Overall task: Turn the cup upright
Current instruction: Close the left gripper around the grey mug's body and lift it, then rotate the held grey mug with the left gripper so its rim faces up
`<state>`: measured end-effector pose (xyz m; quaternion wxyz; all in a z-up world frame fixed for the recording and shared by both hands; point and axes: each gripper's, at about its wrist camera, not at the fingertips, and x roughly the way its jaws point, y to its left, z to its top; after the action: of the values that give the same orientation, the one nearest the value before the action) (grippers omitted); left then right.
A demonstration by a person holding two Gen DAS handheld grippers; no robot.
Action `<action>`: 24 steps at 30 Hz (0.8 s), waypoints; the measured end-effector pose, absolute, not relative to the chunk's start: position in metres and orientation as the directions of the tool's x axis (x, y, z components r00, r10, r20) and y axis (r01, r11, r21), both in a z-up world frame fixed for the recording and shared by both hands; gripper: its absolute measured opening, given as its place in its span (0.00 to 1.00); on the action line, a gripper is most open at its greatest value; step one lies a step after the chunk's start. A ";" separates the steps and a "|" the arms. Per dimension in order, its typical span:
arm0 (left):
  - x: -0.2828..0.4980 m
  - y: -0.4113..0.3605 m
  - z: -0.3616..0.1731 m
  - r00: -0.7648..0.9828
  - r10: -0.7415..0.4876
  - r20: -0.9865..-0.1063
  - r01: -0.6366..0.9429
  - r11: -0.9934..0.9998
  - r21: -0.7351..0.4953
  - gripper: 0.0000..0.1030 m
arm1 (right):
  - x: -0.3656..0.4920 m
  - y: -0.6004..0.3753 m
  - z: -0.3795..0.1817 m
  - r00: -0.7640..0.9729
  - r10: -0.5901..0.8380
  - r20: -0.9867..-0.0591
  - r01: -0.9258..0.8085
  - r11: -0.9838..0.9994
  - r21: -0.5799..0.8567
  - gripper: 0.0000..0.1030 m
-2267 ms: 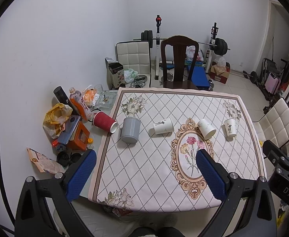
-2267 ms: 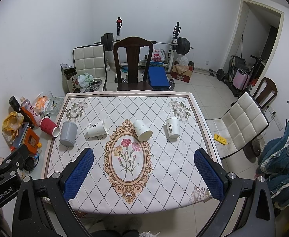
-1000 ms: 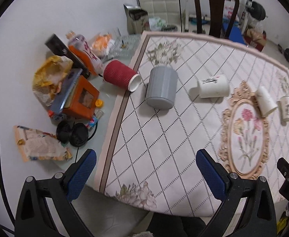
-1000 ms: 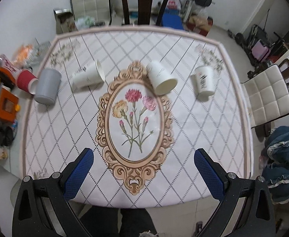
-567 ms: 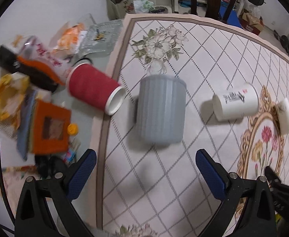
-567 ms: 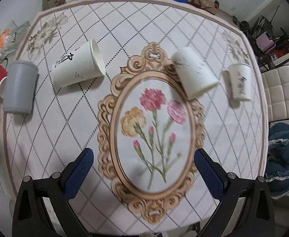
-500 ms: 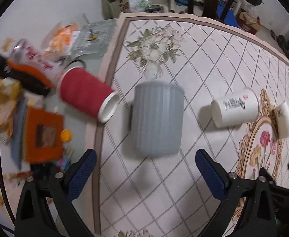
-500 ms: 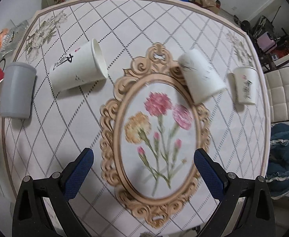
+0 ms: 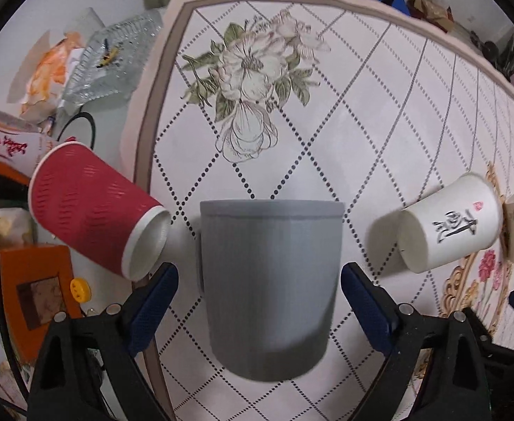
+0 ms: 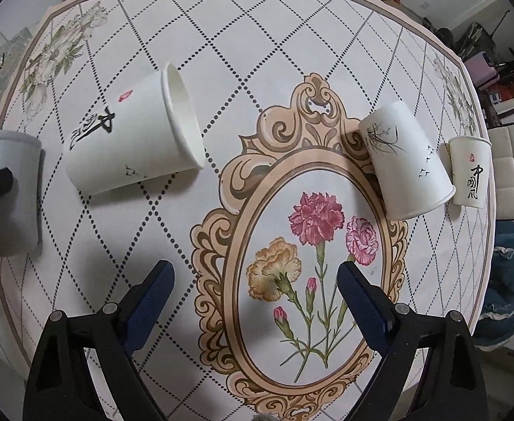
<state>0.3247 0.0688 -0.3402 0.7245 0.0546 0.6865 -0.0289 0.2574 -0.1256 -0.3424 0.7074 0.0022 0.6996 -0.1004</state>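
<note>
— Closer now than half a second ago: the left gripper (image 9: pixel 258 301) has dropped around the grey cup (image 9: pixel 269 280).
— Gripping it?
— No, fingers wide, either side, apart from it. The cup lies on the tablecloth (image 9: pixel 380 112), red cup (image 9: pixel 95 219) at nine o'clock.
— The right gripper (image 10: pixel 255 301)?
— Spread wide, holding nothing.

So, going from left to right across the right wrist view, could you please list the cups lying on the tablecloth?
Grey cup → white paper cup with black calligraphy, mouth facing right → white paper cup with a grass-and-birds drawing → small white paper cup with vertical characters.
</note>
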 end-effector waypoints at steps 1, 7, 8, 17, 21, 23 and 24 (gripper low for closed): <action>0.325 0.069 -0.343 0.052 0.019 -0.998 0.120 0.992 0.025 0.92 | 0.258 -0.126 -0.343 -0.001 -0.140 -0.990 0.148 0.979 -0.139 0.92; 0.327 0.064 -0.348 0.055 0.004 -0.998 0.148 0.989 0.013 0.78 | 0.258 -0.127 -0.344 -0.007 -0.151 -0.988 0.149 0.977 -0.151 0.92; 0.327 0.064 -0.348 0.059 0.004 -0.998 0.152 0.988 0.013 0.78 | 0.259 -0.128 -0.344 -0.006 -0.151 -0.988 0.150 0.977 -0.151 0.92; 0.308 0.065 -0.334 0.087 0.008 -0.996 0.139 0.990 0.020 0.78 | 0.251 -0.129 -0.331 0.011 -0.155 -0.988 0.165 0.975 -0.152 0.92; 0.297 0.072 -0.316 0.106 0.005 -0.994 0.130 0.991 0.019 0.78 | 0.245 -0.133 -0.320 0.026 -0.151 -0.988 0.175 0.974 -0.144 0.92; 0.287 0.071 -0.304 0.120 0.007 -0.993 0.129 0.991 0.022 0.78 | 0.240 -0.137 -0.313 0.039 -0.147 -0.988 0.179 0.974 -0.138 0.92; 0.279 0.070 -0.296 0.125 0.006 -0.992 0.129 0.991 0.022 0.77 | 0.238 -0.139 -0.310 0.045 -0.146 -0.988 0.181 0.974 -0.136 0.92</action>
<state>0.2795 0.0699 -0.2963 0.7484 0.0512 0.6600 -0.0414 0.2377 -0.1388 -0.3103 0.7228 0.0126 0.6816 -0.1132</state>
